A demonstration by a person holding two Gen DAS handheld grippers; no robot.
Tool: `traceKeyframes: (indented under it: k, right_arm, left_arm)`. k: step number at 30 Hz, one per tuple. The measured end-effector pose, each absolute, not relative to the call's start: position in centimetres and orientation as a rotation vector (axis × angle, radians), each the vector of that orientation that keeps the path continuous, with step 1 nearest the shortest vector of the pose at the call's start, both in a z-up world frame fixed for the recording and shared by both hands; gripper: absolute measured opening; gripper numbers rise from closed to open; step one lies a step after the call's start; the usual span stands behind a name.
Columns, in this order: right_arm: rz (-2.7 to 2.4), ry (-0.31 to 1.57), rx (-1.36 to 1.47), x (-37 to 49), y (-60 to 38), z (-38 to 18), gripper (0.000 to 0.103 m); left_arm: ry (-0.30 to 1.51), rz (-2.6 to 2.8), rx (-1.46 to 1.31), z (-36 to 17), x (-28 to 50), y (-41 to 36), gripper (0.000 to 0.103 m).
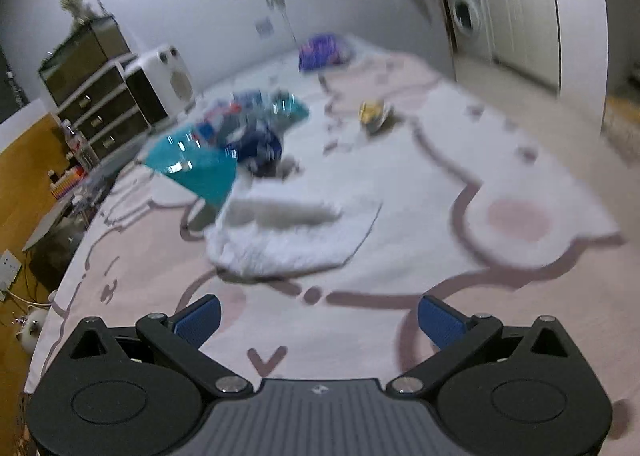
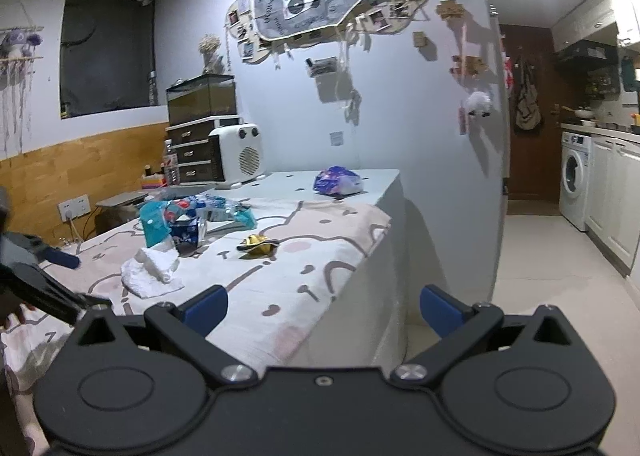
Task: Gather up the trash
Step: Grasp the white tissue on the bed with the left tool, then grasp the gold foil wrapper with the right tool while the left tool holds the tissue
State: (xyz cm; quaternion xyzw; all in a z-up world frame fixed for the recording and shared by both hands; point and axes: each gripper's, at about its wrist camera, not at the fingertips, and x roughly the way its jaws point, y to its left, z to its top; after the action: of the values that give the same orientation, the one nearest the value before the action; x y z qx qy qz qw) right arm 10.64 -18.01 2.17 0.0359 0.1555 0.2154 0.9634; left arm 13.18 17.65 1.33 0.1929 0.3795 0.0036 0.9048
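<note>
While hovering over the pink blanket [image 2: 320, 256], my left gripper [image 1: 318, 316] and right gripper [image 2: 324, 308] both have jaws wide apart, empty. Trash sits on blanket: white tissue wad [image 1: 280, 240] just beside teal bag [image 1: 196, 168], yellow wrapper [image 2: 258, 245] near it, purple pack [image 2: 338, 181] well beyond.

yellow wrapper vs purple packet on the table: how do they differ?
Colour: the yellow wrapper is gold-yellow with dark patches; the purple packet is purple and white.
Place: the yellow wrapper lies on the pink patterned cloth; the purple packet sits farther back on the bare white tabletop, nearer the wall.
Shape: the wrapper looks flatter, the packet puffier.
Both are crumpled and untouched.
</note>
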Motion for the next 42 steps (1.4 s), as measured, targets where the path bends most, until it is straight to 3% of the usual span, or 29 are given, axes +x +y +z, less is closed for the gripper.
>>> traceKeyframes:
  k: [11, 21, 23, 25, 26, 28, 32, 36, 42]
  right_arm:
    - [0.46, 0.358, 0.048, 13.7, -15.0, 0.9, 0.103]
    - [0.45, 0.392, 0.016, 16.6, -13.2, -0.2, 0.103]
    - [0.45, 0.399, 0.011, 17.2, -12.8, -0.2, 0.103]
    - [0.453, 0.405, 0.007, 17.8, -12.2, -0.2, 0.103]
    - [0.454, 0.408, 0.004, 18.2, -11.9, -0.1, 0.103]
    - [0.461, 0.411, -0.003, 18.9, -11.1, 0.0, 0.103]
    - [0.491, 0.408, -0.009, 20.6, -9.1, 0.6, 0.103]
    - [0.544, 0.426, 0.012, 22.9, -6.7, 1.4, 0.103]
    - [0.581, 0.493, 0.045, 27.6, -2.6, 1.8, 0.103]
  left_arm:
    - [0.755, -0.072, 0.488, 0.2, 19.6, 19.9, 0.103]
    - [0.733, -0.021, 0.235, -0.5, 24.8, 25.1, 0.103]
    - [0.706, -0.017, 0.182, -0.8, 24.9, 25.8, 0.097]
    - [0.677, -0.035, 0.111, -1.0, 24.7, 26.2, 0.082]
    - [0.666, -0.04, 0.091, -1.1, 24.7, 26.3, 0.08]
    - [0.655, -0.043, 0.077, -1.0, 24.5, 26.4, 0.063]
    - [0.643, -0.023, -0.02, -0.9, 24.5, 28.1, 0.045]
    - [0.63, 0.009, -0.127, -0.8, 24.4, 30.0, 0.017]
    - [0.618, -0.022, -0.142, -0.7, 24.0, 30.0, 0.013]
